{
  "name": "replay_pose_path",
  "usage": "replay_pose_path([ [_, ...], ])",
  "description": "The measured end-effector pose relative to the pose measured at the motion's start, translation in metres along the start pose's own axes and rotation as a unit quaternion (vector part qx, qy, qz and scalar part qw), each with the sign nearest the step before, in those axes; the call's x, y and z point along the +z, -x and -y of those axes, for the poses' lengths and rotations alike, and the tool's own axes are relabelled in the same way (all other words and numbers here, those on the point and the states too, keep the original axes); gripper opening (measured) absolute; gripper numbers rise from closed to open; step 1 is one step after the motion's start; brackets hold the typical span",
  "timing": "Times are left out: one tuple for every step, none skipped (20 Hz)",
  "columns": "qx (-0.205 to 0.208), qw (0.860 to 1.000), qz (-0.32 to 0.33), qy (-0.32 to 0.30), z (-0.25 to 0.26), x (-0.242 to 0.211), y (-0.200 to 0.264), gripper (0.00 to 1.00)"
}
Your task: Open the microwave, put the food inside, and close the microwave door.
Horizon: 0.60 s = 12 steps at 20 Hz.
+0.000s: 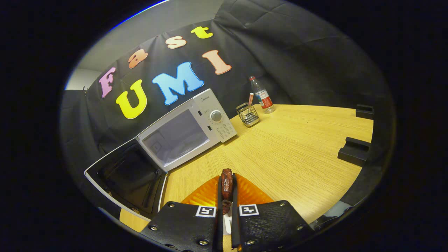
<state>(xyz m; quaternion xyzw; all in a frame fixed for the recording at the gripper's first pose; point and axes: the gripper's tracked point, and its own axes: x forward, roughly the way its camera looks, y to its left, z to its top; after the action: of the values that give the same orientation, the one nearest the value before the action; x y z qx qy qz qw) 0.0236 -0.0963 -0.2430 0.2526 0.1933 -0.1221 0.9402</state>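
Gripper: your gripper (227, 187) is clamped on one brown piece of food (227, 182).
Under it: one orange plate (210, 196).
Microwave: one microwave (185, 131), its door (129, 176) swung open.
Beyond: one bottle (261, 95), one wire holder (247, 114).

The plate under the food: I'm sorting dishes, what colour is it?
Orange, with ribbed lines; the plate shows in the gripper view beneath the food held by the hand-held gripper.

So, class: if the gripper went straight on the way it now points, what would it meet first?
Probably bare table: the gripper, shut on the food, points between the microwave and wire holder. Depth is unclear.
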Motion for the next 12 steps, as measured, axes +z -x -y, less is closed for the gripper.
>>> replay_pose_path([
  [0.000, 1.000, 0.003, 0.001, -0.003, 0.004, 0.000, 0.10],
  [-0.002, 1.000, 0.009, 0.002, -0.006, 0.009, 0.002, 0.10],
  [-0.001, 1.000, 0.017, 0.001, -0.010, 0.016, 0.003, 0.10],
  [-0.002, 1.000, 0.025, 0.000, -0.014, 0.022, 0.005, 0.10],
  [0.000, 0.999, 0.033, -0.001, -0.019, 0.029, 0.007, 0.10],
  [0.002, 0.999, 0.040, -0.001, -0.024, 0.035, 0.009, 0.09],
  [0.005, 0.999, 0.045, 0.000, -0.030, 0.040, 0.011, 0.09],
  [0.009, 0.999, 0.051, 0.001, -0.036, 0.045, 0.011, 0.10],
  [0.015, 0.998, 0.057, -0.001, -0.044, 0.050, 0.012, 0.09],
  [0.020, 0.998, 0.064, -0.003, -0.052, 0.056, 0.011, 0.09],
  [0.024, 0.997, 0.072, -0.006, -0.061, 0.062, 0.009, 0.09],
  [0.029, 0.996, 0.078, -0.010, -0.069, 0.065, 0.006, 0.09],
])
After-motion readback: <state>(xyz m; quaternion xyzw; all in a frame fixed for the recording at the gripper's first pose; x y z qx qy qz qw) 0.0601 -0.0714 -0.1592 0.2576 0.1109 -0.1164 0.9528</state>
